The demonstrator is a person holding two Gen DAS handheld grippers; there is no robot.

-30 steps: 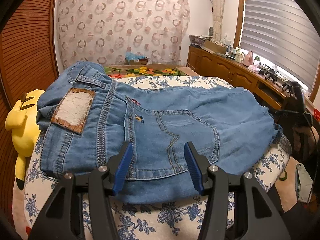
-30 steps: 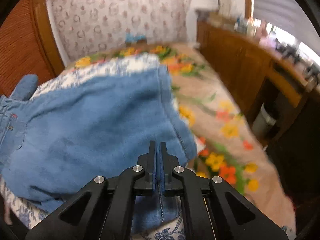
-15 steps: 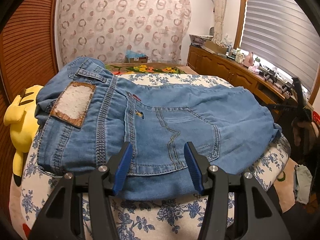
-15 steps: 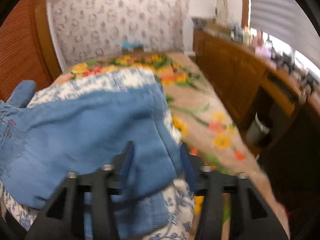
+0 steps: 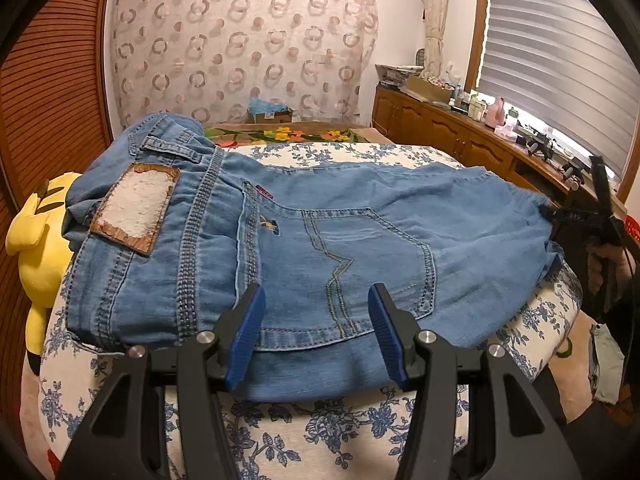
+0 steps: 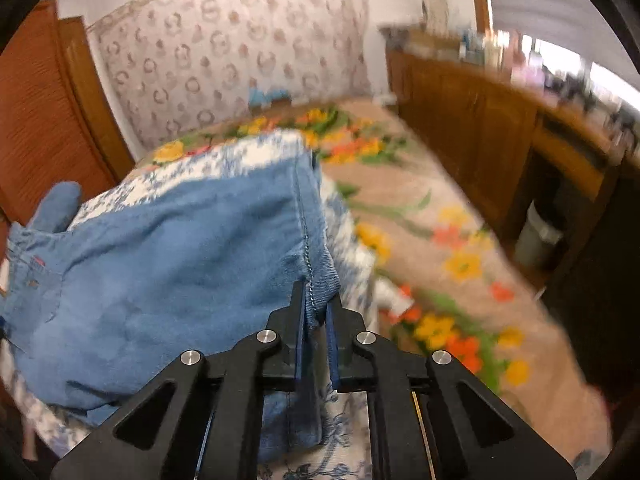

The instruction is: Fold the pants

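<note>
A: Item one, pants (image 5: 304, 248). Blue denim, folded, lying flat across a cushion with a blue floral print on white (image 5: 352, 436). Waistband end to the left in the left wrist view, with a worn leather patch (image 5: 134, 208) facing up; back pocket (image 5: 360, 272) near the middle; the folded leg end reaches the cushion's right edge.

B: Item two, left gripper (image 5: 316, 332)?

A: Black frame, blue pads. Jaws stand apart with nothing pinched between them; the pads sit over the near edge of the denim, below the back pocket, one to each side. Whether the tips touch the cloth cannot be told.

B: Item three, right gripper (image 6: 316, 320)?

A: Same make. Jaws closing, nearly together, with the seamed side edge of the denim (image 6: 308, 264) between the pads. In the right wrist view the stitched seam runs straight up from the pads, and the fabric hangs down over the cushion edge below them. That view is blurred. In the left wrist view the same tool (image 5: 600, 216) shows at the far right end of the pants, with a hand (image 5: 608, 260) on it.

B: Surroundings?

A: Yellow plush toy (image 5: 40, 248), left of the cushion, partly hidden by the denim. Flower-patterned spread (image 6: 440, 232) beyond and to the right. Wooden cabinets (image 5: 440, 128) along the right wall, cluttered on top, under a window blind (image 5: 560, 60). Curtain with ring pattern (image 5: 240, 40) on the back wall. Slatted wooden door (image 5: 48, 80) at left
</note>
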